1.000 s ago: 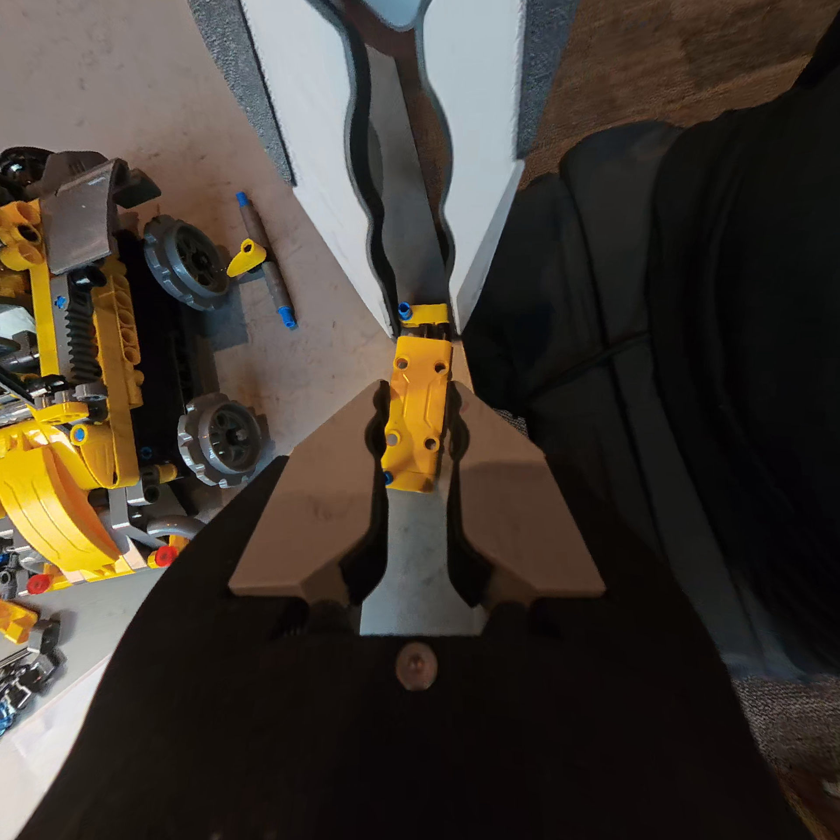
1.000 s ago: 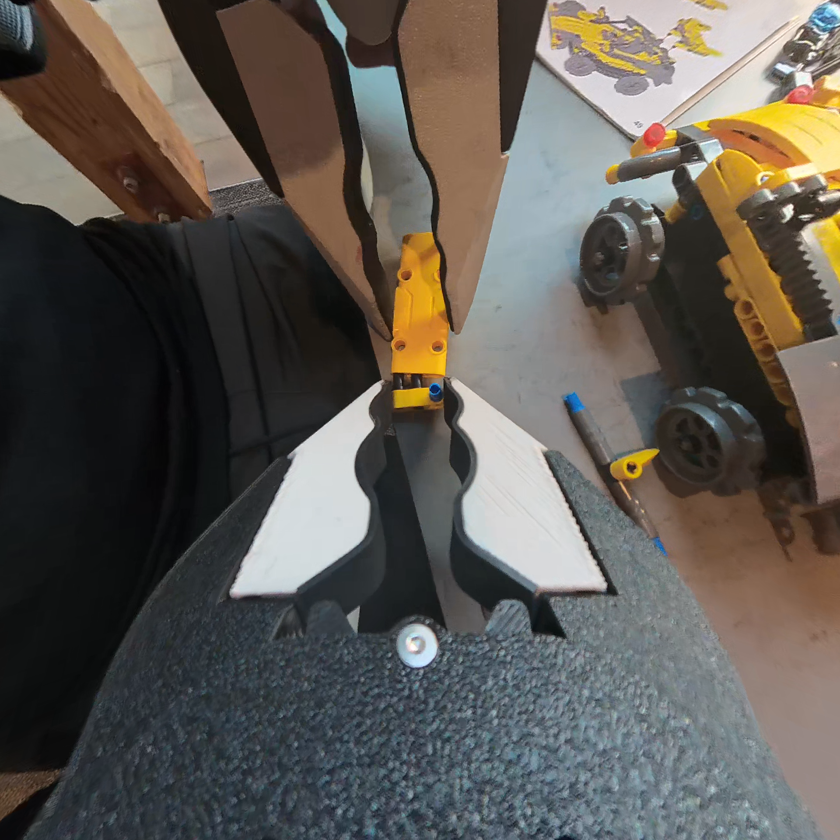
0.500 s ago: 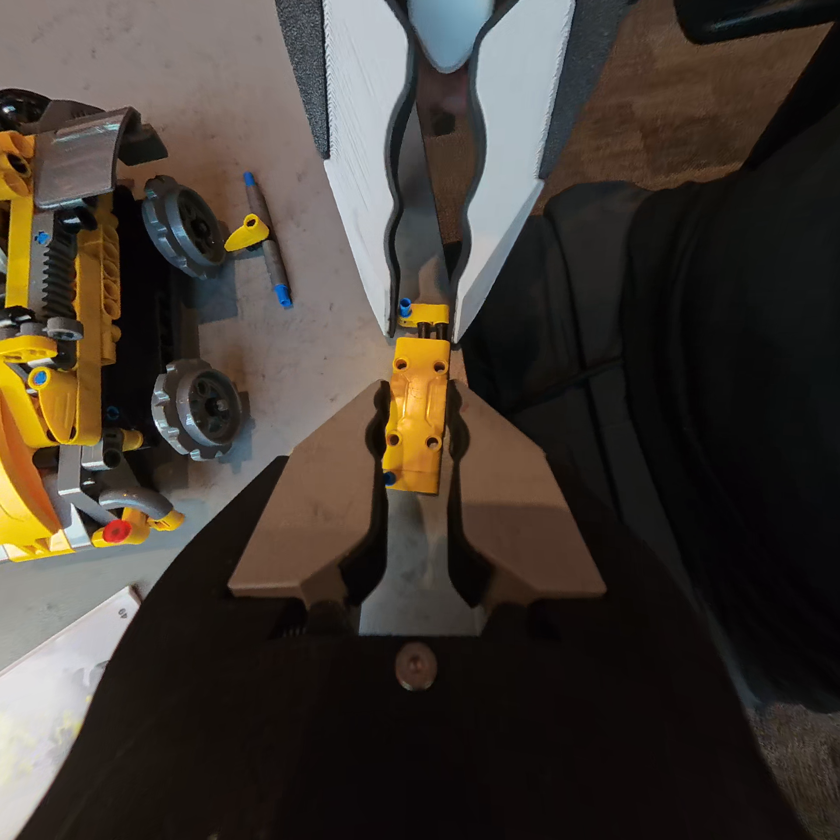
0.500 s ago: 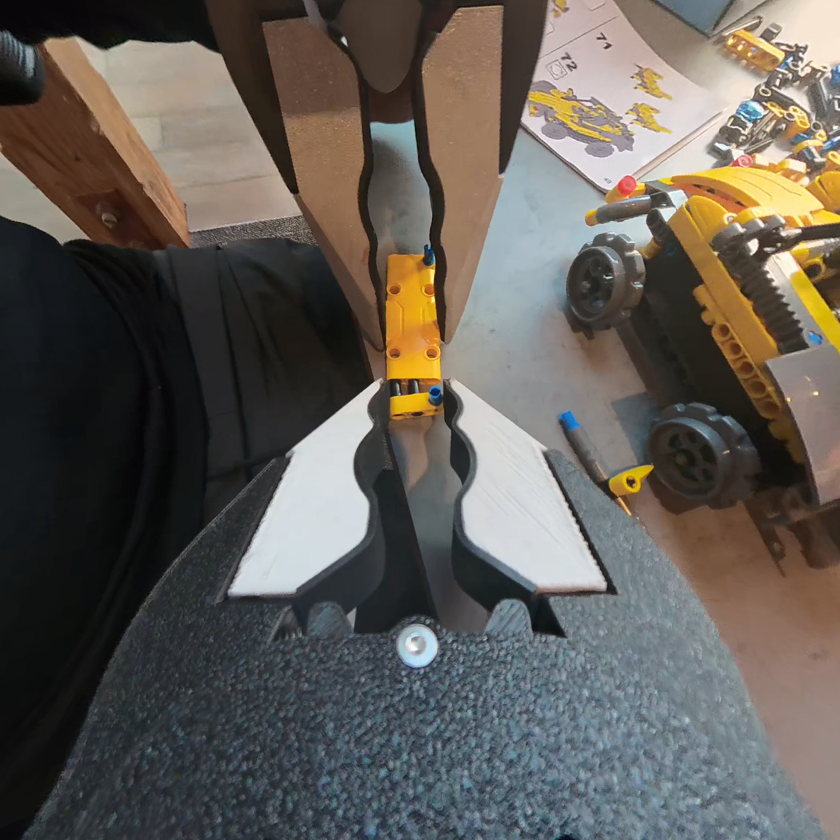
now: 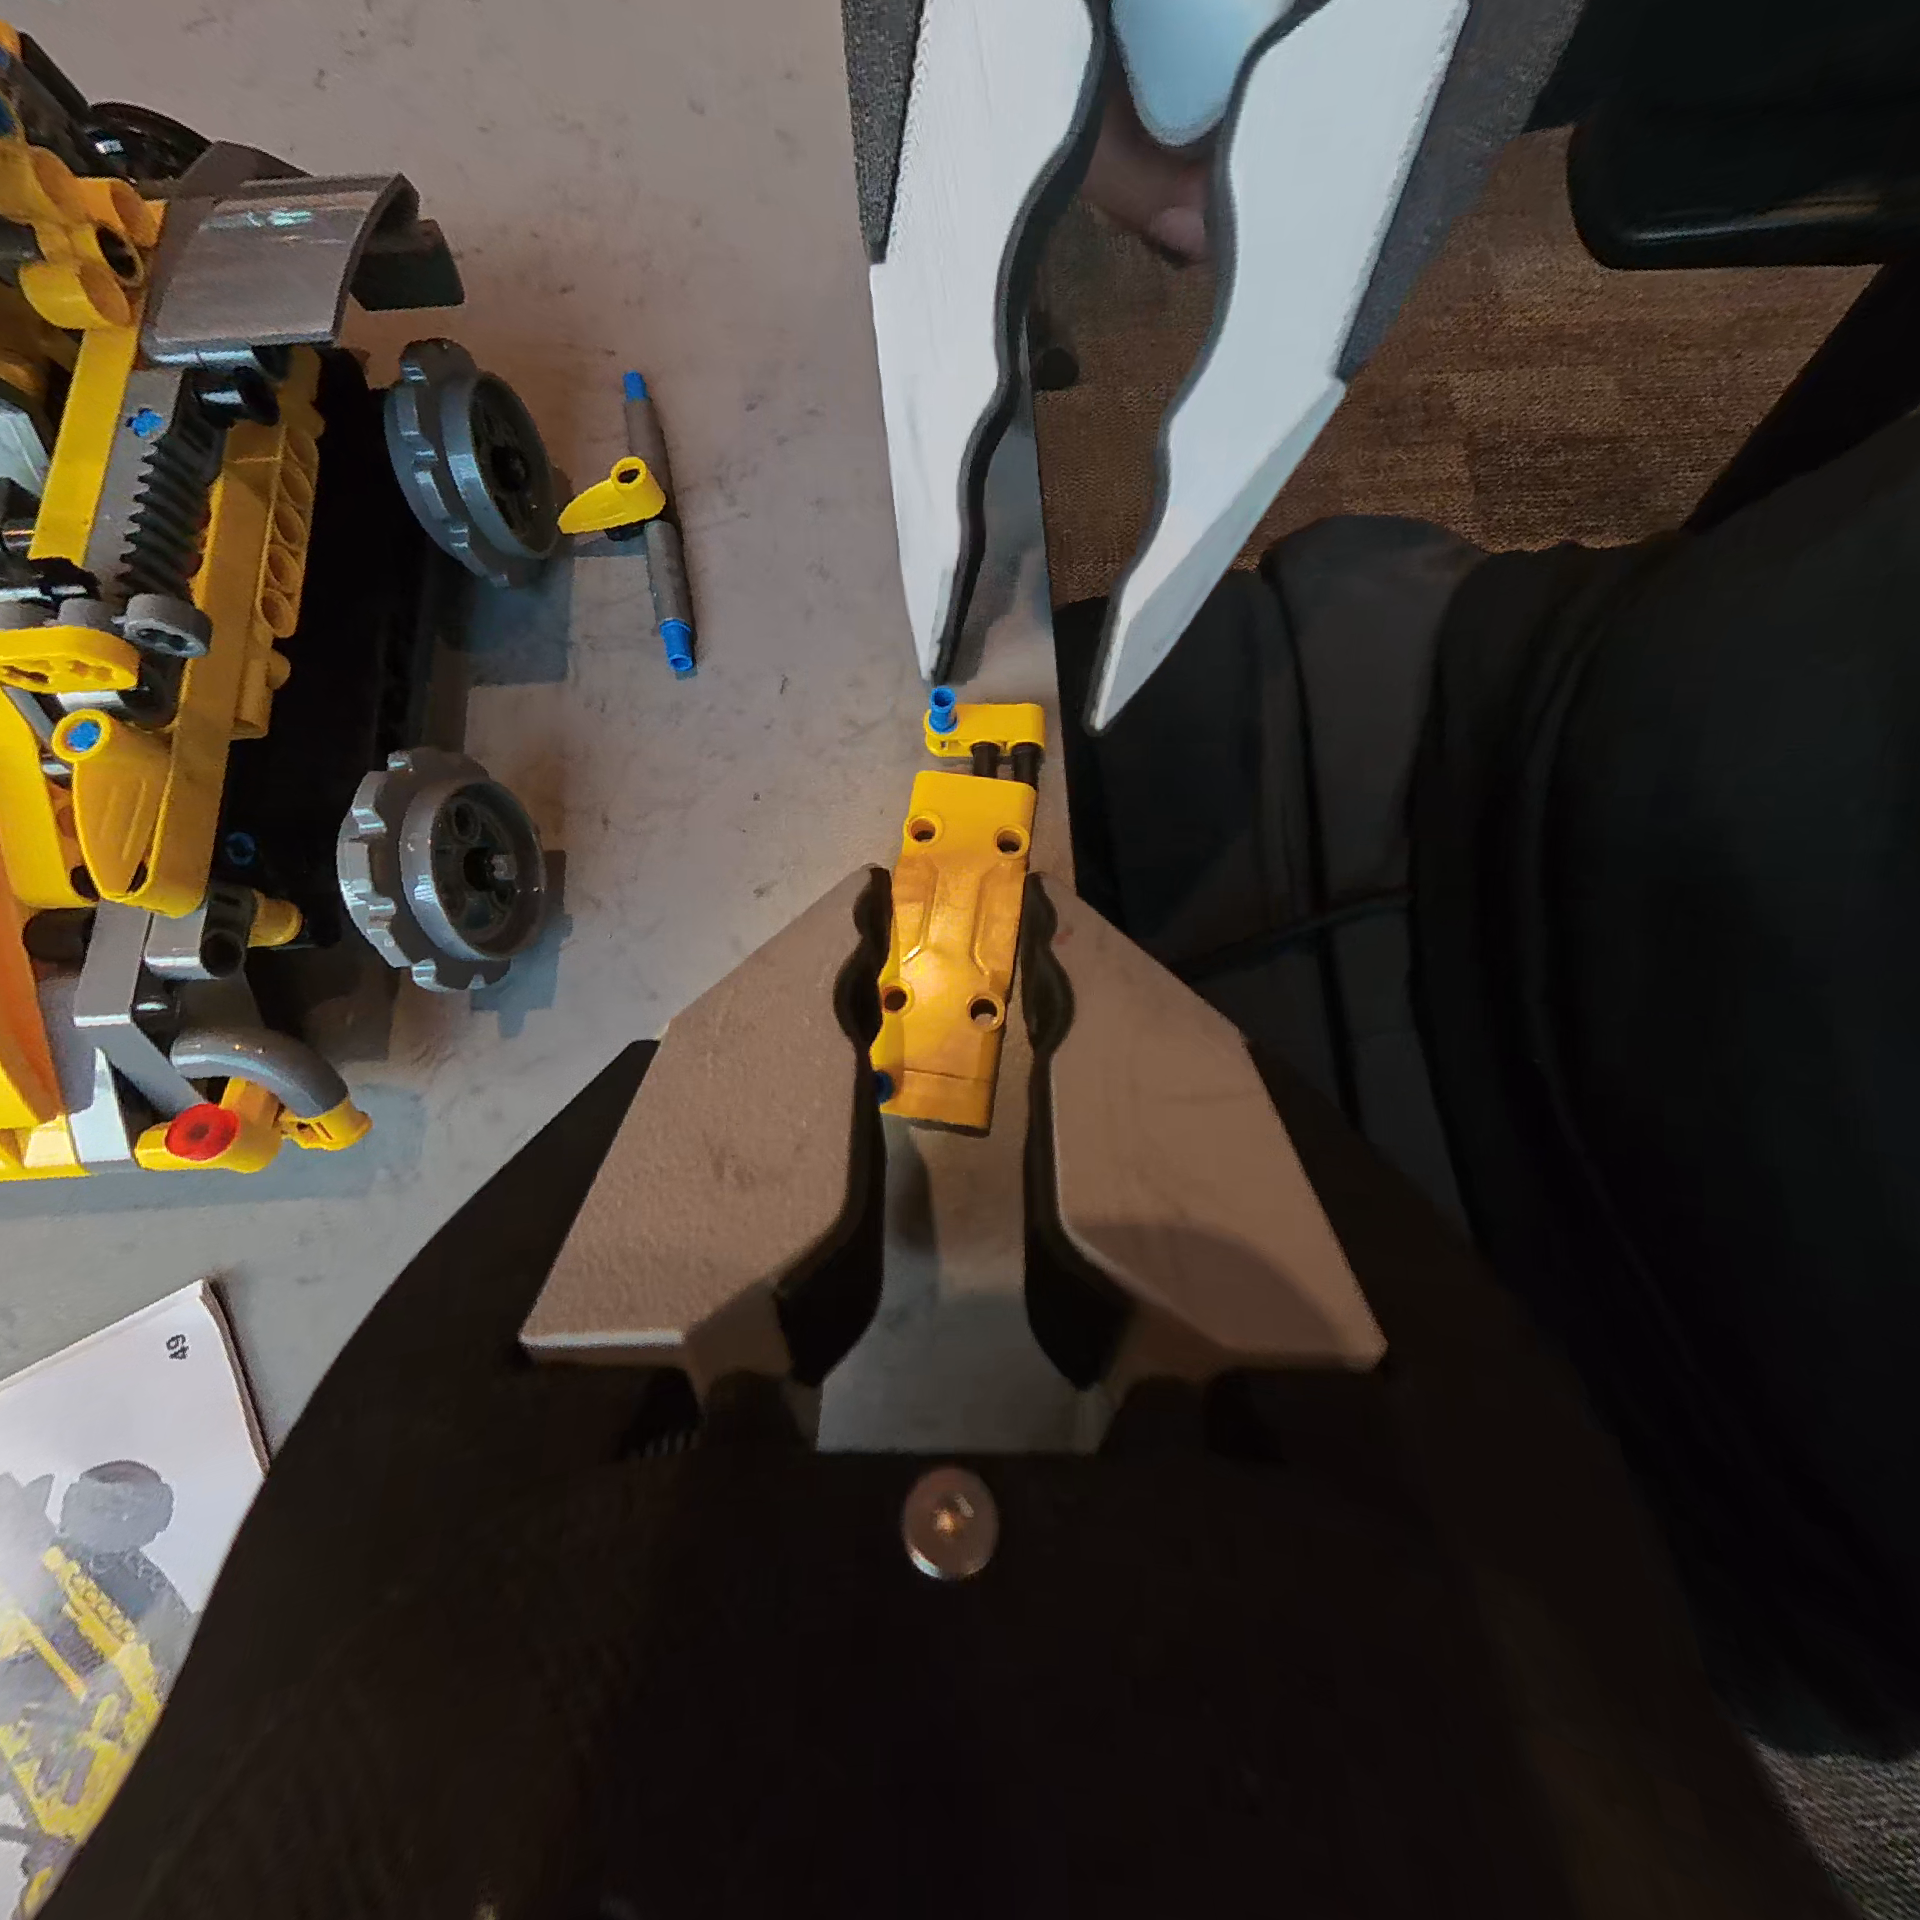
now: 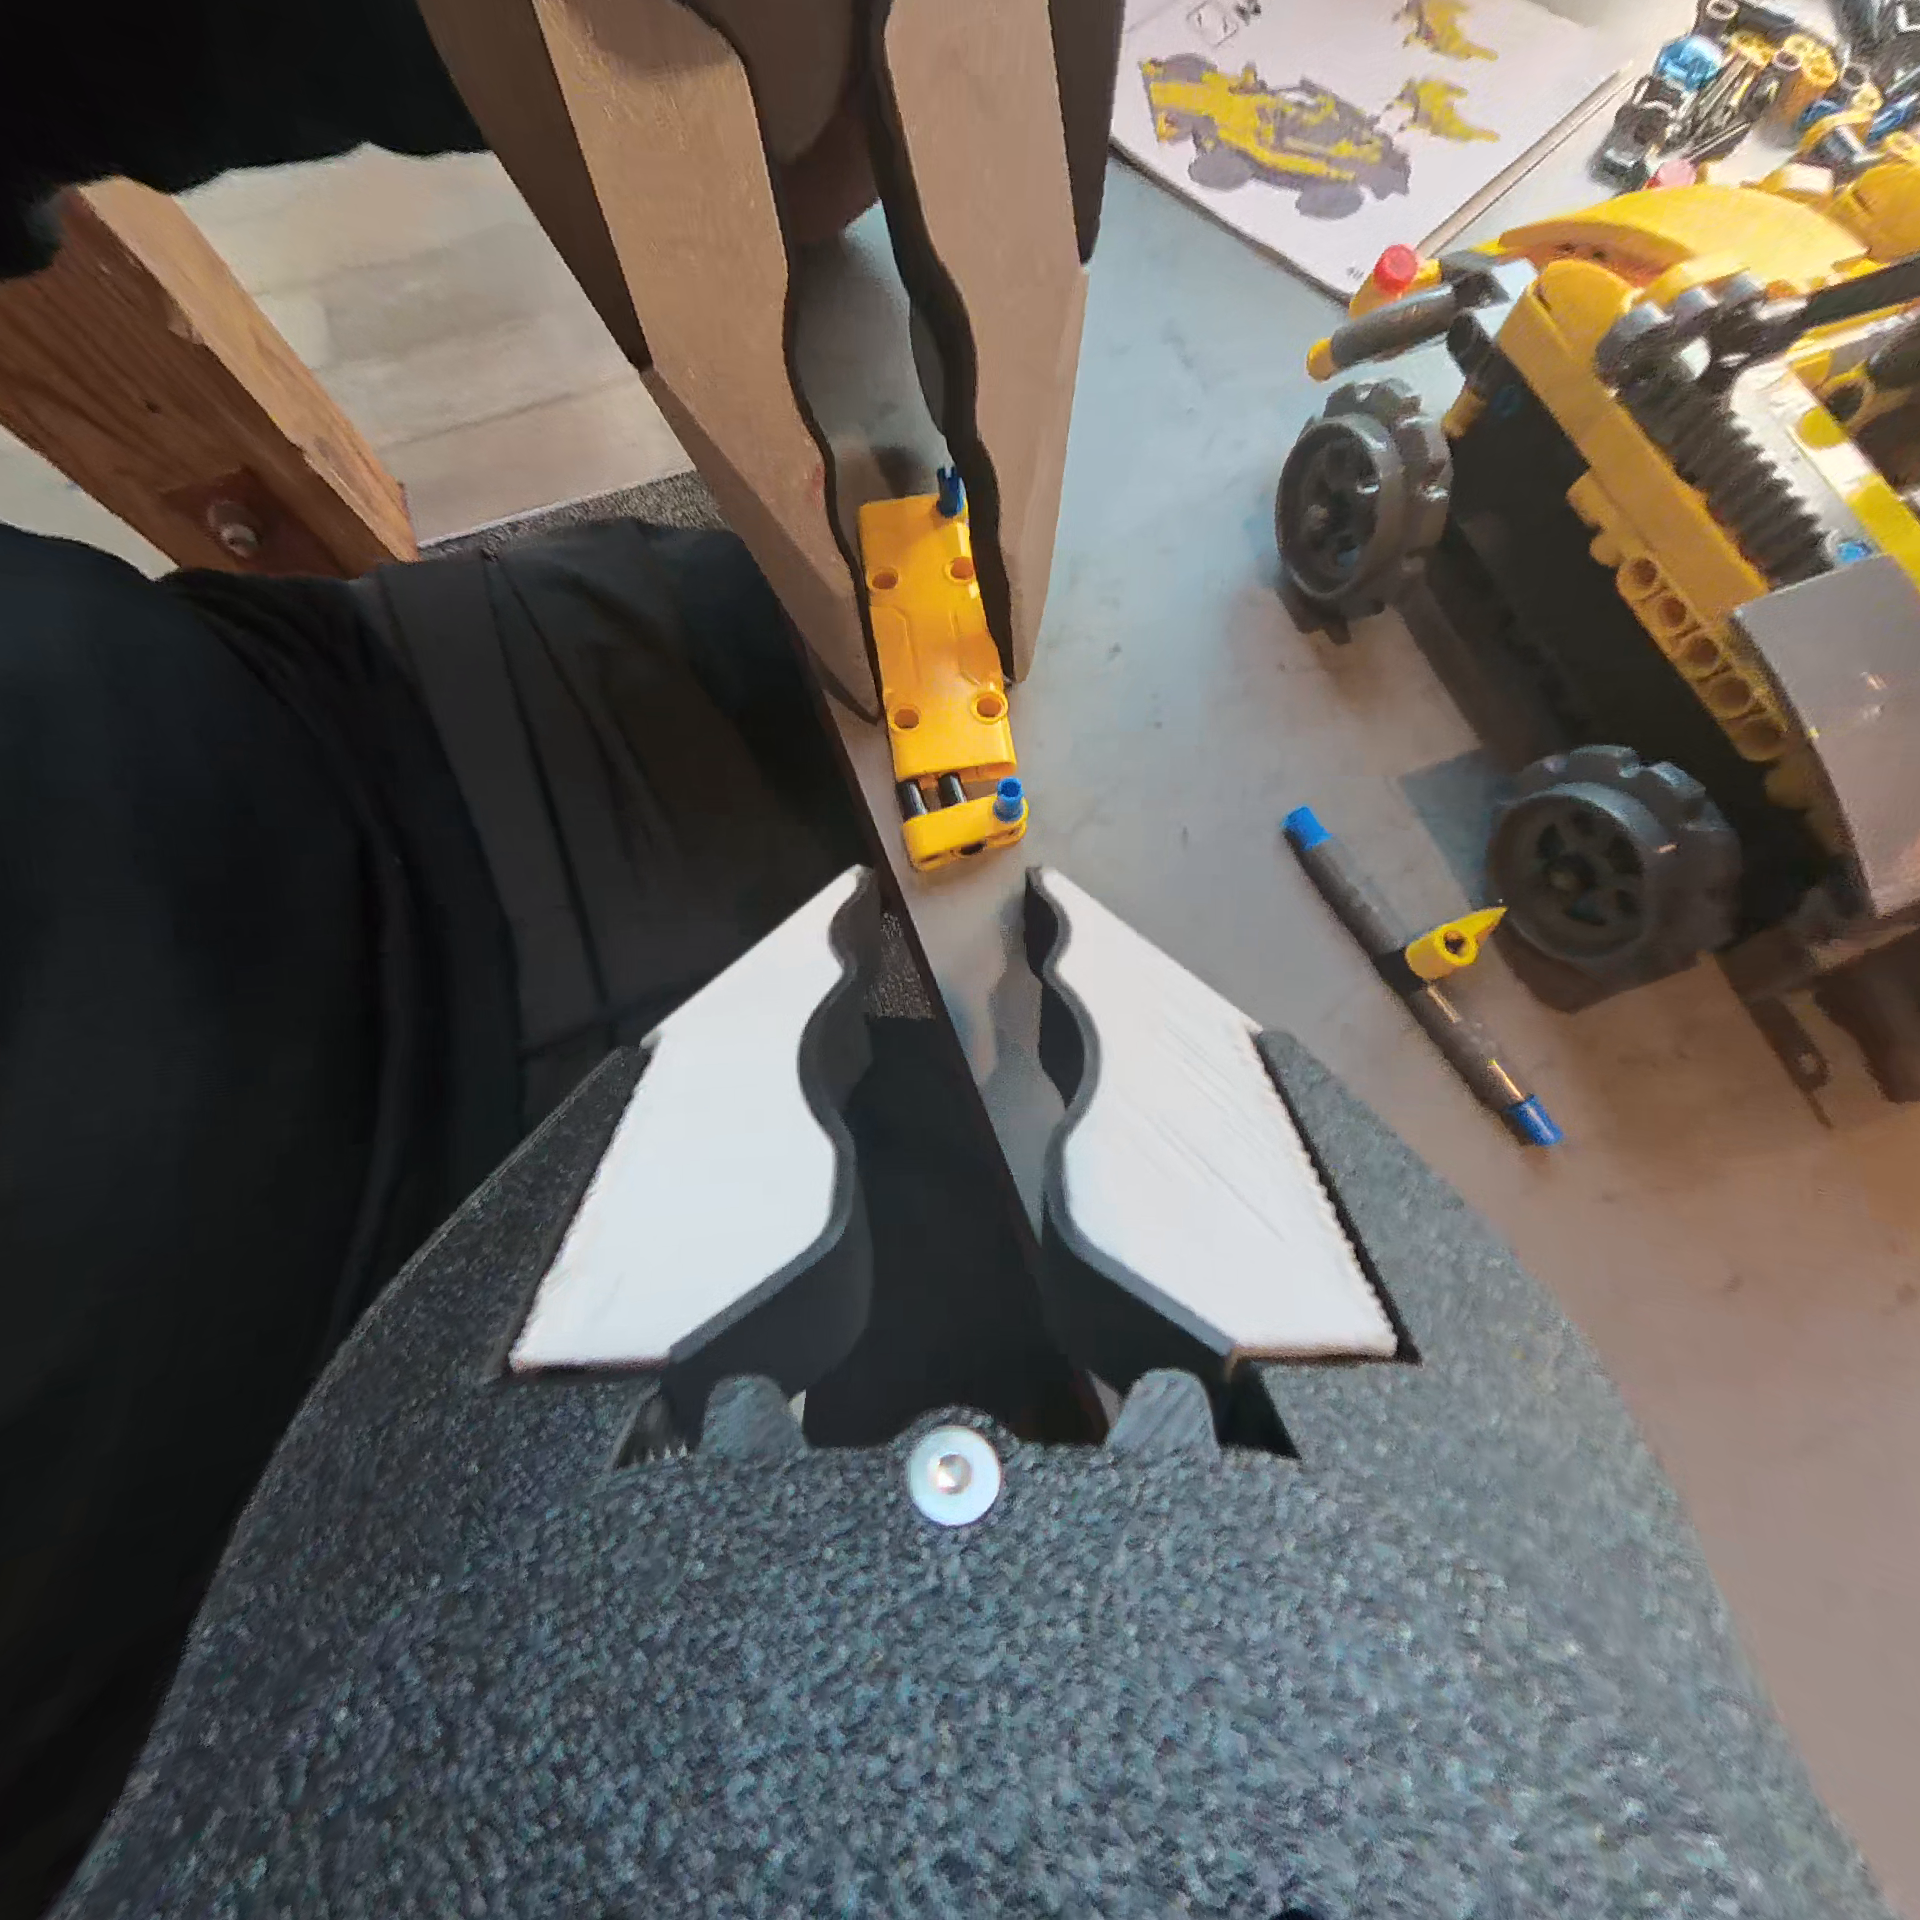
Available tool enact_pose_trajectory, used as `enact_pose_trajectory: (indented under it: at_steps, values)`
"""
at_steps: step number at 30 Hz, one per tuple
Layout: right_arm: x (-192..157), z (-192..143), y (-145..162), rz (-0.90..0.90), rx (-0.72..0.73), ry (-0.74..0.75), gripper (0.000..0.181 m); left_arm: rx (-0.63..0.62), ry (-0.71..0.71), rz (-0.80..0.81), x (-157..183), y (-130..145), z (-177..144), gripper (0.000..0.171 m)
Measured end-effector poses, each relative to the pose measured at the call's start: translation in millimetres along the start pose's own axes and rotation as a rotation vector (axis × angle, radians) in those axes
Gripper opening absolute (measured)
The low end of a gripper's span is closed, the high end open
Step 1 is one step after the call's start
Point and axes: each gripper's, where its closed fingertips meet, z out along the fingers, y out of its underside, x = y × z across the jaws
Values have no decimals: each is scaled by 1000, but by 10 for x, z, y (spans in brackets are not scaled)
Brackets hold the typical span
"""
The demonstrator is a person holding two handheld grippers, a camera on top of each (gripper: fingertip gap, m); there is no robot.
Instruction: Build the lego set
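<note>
A yellow toy vehicle (image 5: 156, 665) stands beside a grey axle (image 5: 657, 525) and an instruction booklet (image 5: 99, 1496).

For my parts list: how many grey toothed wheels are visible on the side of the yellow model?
2. One toothed wheel is farther from the left claw, the other nearer, both on the yellow model. Wheels on its far side may be hidden.

**Right gripper clear of the yellow piece**

Your right gripper (image 6: 945, 883) sits spread, just short of the yellow brick assembly (image 6: 940, 665). The left gripper (image 6: 935, 675) clamps that piece opposite. A grey axle (image 6: 1403, 966) lies beside the yellow vehicle model (image 6: 1642, 582).
</note>
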Motion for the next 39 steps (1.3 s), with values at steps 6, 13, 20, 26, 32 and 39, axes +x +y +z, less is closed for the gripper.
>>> enact_pose_trajectory:
  at_steps: [6, 13, 20, 26, 32, 39]
  values:
    - [-19, 62, -55, 36, 23, 26, 17, -35, -25, 1, 35, 2, -1, 23]
    - [42, 69, -96, 87, 64, 127, 16, -38, -45, -34, -1, 2, -1, 23]
    - [70, 87, -86, 242, 93, 185, 16, -22, -126, -109, -26, 6, -7, 21]
    - [90, 95, -95, 300, 111, 209, 16, -3, -154, -142, -46, 11, -14, 21]
    - [81, 97, -117, 394, 148, 153, 15, 8, -162, -156, -44, 17, -26, 22]
    - [115, 108, -115, 385, 147, 234, 15, 9, -214, -185, -70, 26, -32, 21]
